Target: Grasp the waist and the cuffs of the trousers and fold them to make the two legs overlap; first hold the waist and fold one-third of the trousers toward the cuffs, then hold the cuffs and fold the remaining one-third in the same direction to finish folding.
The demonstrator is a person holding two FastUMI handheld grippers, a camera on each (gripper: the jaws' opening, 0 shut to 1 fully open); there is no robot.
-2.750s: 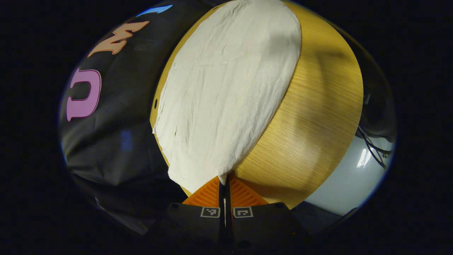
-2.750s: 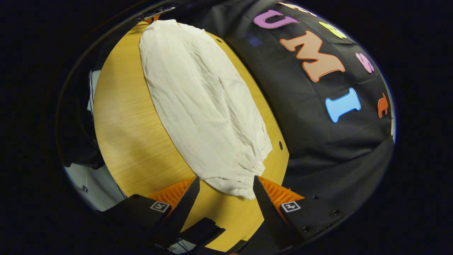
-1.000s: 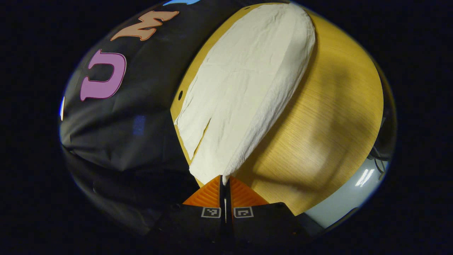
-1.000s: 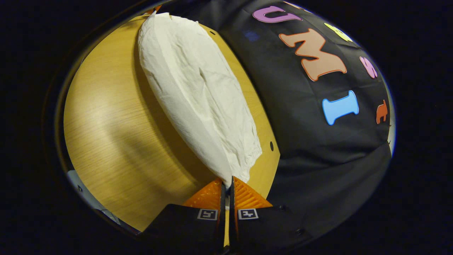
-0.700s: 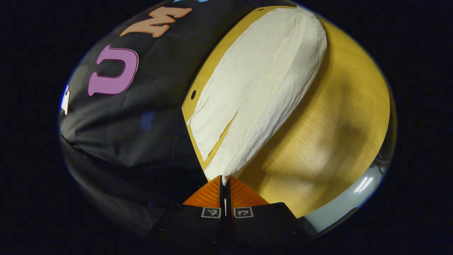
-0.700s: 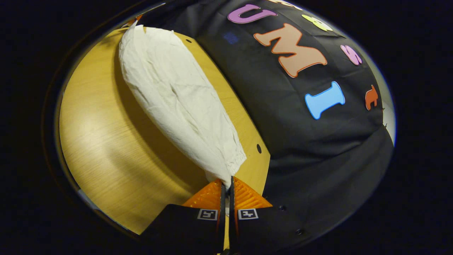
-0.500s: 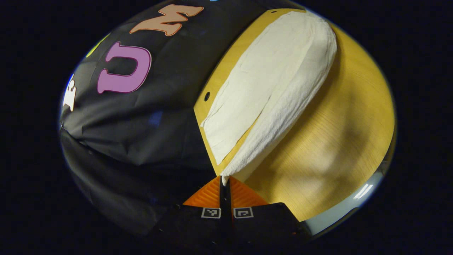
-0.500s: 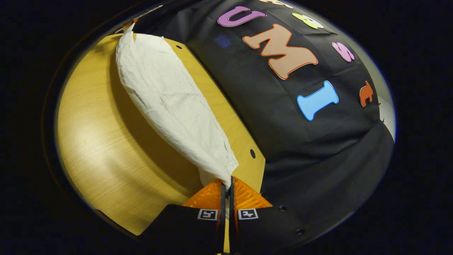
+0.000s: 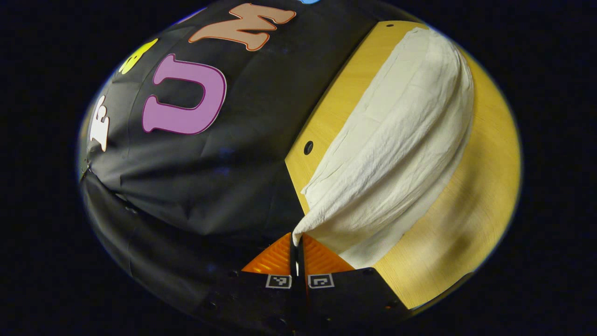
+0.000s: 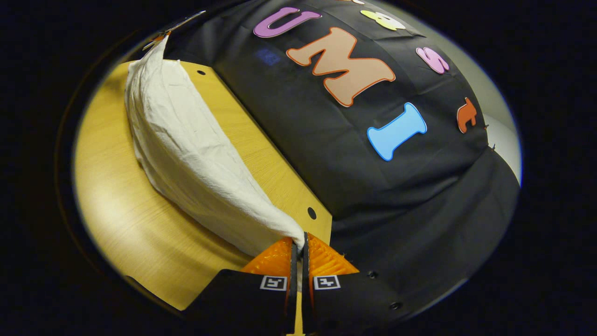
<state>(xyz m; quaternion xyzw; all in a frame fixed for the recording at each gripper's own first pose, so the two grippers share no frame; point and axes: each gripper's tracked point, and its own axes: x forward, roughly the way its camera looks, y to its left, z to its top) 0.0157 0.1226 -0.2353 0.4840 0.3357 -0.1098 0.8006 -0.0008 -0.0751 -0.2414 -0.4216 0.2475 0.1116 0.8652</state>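
Change: since approx 3 s ago the right gripper [image 10: 298, 240], then spread open around the waist end, has closed on cloth; both grippers have lifted the near edge & carried it toward the booth's black cloth wall [image 9: 210, 177], so the cream trousers now rise in a raised fold instead of lying flat.
Table: light yellow-brown wood-grain tabletop [image 9: 471, 242], w/ a small dark round hole near its far edge [image 9: 308, 147] (also in right gripper view [image 10: 311, 213]); far edge sits against the wall.
Trousers: cream-white wrinkled fabric trousers [image 9: 396, 144], on the table's far half, stretched lengthwise btwn the 2 grippers; near side lifted & arched over, lower layer flat on the wood beneath. In right gripper view [image 10: 186, 154] the cloth runs from the fingers to the far top-left corner.
Left gripper: [image 9: 297, 242] fingers pressed together, pinching a corner of the trouser cloth at the tips, held above the table's end by the wall.
Right gripper: fingers clamped together on the other end's cloth, just beside the hole.
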